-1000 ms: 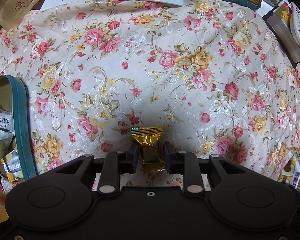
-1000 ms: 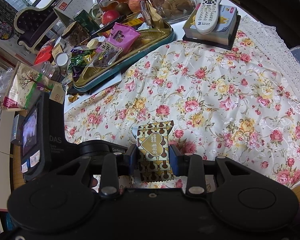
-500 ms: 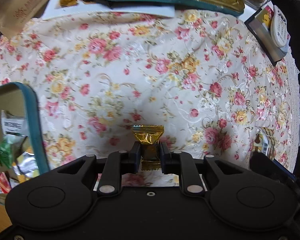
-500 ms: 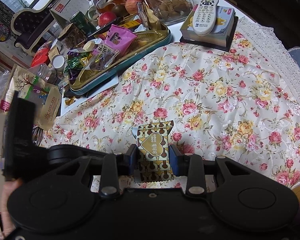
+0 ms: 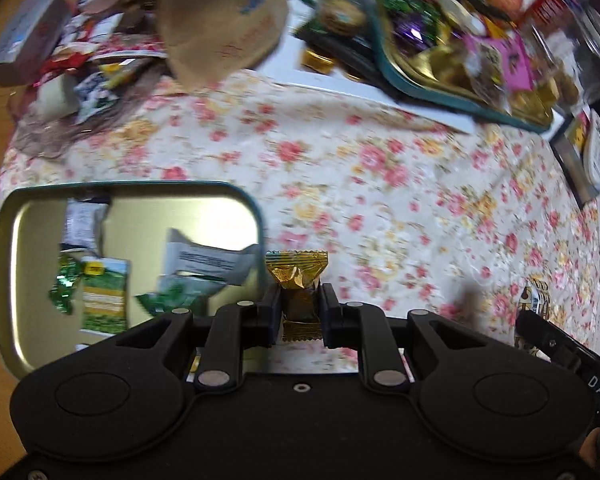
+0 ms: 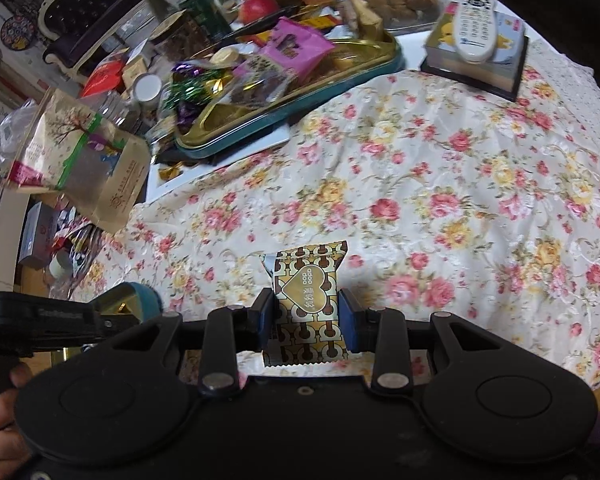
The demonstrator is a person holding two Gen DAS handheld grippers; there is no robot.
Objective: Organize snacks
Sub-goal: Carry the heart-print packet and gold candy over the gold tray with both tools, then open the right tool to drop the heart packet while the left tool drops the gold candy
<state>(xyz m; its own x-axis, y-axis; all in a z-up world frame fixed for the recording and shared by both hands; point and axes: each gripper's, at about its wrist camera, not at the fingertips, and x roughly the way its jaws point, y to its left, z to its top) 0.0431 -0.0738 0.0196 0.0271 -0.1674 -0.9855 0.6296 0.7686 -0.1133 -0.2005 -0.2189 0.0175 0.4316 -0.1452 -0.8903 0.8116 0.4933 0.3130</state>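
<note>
A flowered cloth (image 5: pixel 380 208) is spread over the table, and a tin (image 5: pixel 12 240) with a teal rim is seen at the lower left of the left wrist view. Some packets (image 5: pixel 204 260) are already lying in the tin.

The left gripper (image 5: pixel 300 308) is clamped tight on a gold candy (image 5: pixel 298 276), low in the middle of the frame, just to the right of the tin's rim. The candy is held in the air, not yet over the tin. Only its thin middle is pinched, so it could slip out and be dropped on the cloth if the hand is swung fast. The rim could also be hit on the way in, and the tin could be pushed.

In the right wrist view, the right gripper (image 6: pixel 306 312) is closed on a brown packet (image 6: pixel 306 292) with a heart, low in the middle of the frame, over the cloth. The left gripper's side is seen close by at the lower left, so the two could be bumped together if both are moved to the tin at once
</note>
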